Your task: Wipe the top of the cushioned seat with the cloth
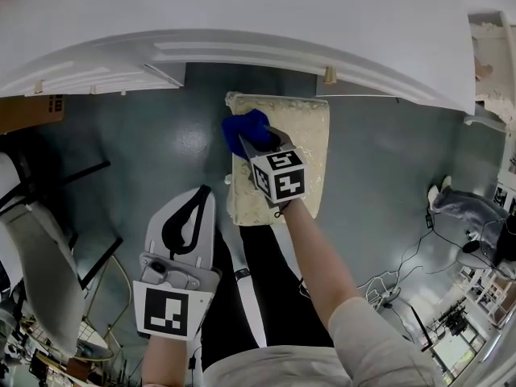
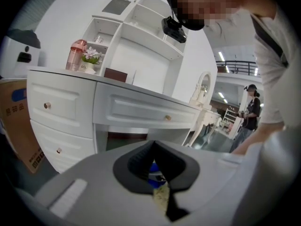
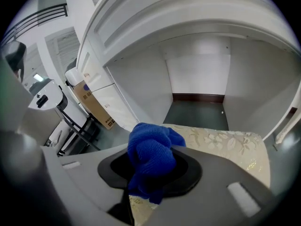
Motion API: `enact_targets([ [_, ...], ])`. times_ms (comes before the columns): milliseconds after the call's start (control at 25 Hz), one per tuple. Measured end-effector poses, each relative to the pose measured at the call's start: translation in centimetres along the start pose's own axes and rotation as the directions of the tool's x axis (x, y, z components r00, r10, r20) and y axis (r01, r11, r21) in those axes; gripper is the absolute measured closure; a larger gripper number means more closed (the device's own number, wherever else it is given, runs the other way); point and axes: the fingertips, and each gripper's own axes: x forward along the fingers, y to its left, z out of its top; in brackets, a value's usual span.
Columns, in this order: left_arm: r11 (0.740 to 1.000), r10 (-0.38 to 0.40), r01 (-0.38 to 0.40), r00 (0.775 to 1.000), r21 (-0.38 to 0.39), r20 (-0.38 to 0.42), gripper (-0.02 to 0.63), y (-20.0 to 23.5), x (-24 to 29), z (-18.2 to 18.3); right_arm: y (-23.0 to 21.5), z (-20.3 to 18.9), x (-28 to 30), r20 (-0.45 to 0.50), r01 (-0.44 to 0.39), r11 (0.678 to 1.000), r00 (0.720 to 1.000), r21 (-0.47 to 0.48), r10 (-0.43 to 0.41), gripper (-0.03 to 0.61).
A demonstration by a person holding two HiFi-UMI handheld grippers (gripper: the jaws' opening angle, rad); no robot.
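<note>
A cream floral cushioned seat (image 1: 302, 147) stands on the dark floor in front of a white dressing table (image 1: 242, 22). My right gripper (image 1: 246, 139) is shut on a bunched blue cloth (image 1: 246, 127), which sits over the seat's far left part. In the right gripper view the blue cloth (image 3: 150, 161) bulges out between the jaws above the seat (image 3: 225, 142). My left gripper (image 1: 187, 226) hangs over the floor to the seat's left, jaws together with nothing between them. Through its jaws' slit I glimpse a bit of the cloth (image 2: 154, 170) and the seat (image 2: 161, 197).
The dressing table's drawers (image 2: 61, 112) and knee opening (image 3: 197, 91) lie just beyond the seat. A black metal chair frame (image 1: 64, 208) stands at the left. A cardboard box (image 3: 94, 107) sits left of the table. Cables (image 1: 403, 272) trail on the floor at right.
</note>
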Motion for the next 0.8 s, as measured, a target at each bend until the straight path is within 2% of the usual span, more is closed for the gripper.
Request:
enact_targets([
  [360, 1.000, -0.008, 0.008, 1.000, 0.018, 0.000, 0.614, -1.1, 0.7, 0.4, -1.3, -0.3, -0.8, -0.001, -0.013, 1.000, 1.000, 0.007, 0.013, 0.446],
  [800, 0.998, -0.052, 0.053, 0.999, 0.036, -0.015, 0.614, -3.6, 2.4, 0.4, -7.3, -1.7, -3.8, 0.013, 0.038, 0.996, 0.999, 0.085, -0.039, 0.446],
])
